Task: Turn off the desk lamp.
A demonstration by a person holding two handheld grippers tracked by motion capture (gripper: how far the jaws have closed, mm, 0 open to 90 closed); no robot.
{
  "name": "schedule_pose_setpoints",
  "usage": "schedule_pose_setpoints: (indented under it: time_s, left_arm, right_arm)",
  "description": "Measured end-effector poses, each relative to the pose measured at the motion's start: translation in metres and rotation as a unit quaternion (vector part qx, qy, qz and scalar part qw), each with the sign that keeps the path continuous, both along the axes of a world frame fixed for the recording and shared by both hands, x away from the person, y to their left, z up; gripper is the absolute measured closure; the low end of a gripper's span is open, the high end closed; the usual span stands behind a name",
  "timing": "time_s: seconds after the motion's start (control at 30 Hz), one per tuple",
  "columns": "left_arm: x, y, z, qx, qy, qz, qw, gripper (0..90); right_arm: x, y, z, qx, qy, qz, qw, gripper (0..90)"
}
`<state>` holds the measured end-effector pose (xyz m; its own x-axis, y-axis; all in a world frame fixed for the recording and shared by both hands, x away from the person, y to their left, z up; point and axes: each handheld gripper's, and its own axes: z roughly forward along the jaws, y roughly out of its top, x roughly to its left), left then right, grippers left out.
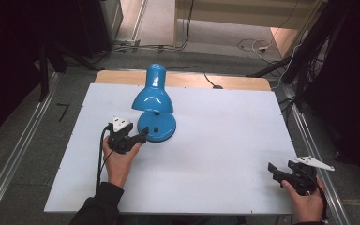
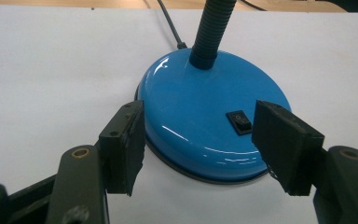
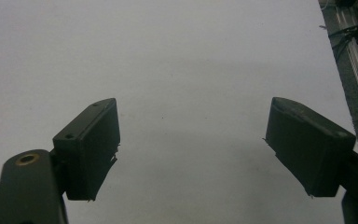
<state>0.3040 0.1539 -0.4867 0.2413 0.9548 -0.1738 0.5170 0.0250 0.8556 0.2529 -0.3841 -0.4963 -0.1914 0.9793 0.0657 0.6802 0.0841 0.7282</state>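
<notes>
Blue desk lamp (image 1: 155,107): standing upright on the white table top (image 1: 215,154), left of centre and toward the far half. Round glossy base (image 2: 209,116) flat on the board, with a small black rocker switch (image 2: 240,121) on its near side. Ribbed flexible neck (image 2: 212,28) rising from the back of the base, bent over so that the shade (image 1: 153,96) hangs above the base, mouth facing down. Black cord (image 2: 168,23) trailing from behind the base toward the far edge of the table.

Left gripper (image 1: 143,136) just at the near left rim of the base, held low in the left hand (image 1: 119,159). Jaws spread wide, one to each side of the base front, pads off the enamel, nothing pinched; switch lying just inside the right-hand pad as seen along the gripper.

Right gripper (image 1: 274,169) well apart from the lamp, near the front right corner of the table, in the right hand (image 1: 309,199). Jaws spread wide over bare white board, holding nothing. Metal rail (image 1: 316,154) just beyond the table's right edge.
</notes>
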Motion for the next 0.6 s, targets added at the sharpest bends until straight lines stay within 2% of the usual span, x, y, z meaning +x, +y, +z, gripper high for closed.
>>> schedule_pose_setpoints:
  time_s: [0.6]
  left_arm:
    - [-0.0097, 0.0076, 0.0009, 0.006, 0.002, 0.002, 1.0, 31.8]
  right_arm:
    - [-0.0001, 0.0003, 0.0001, 0.0, 0.0, 0.001, 1.0, 16.3]
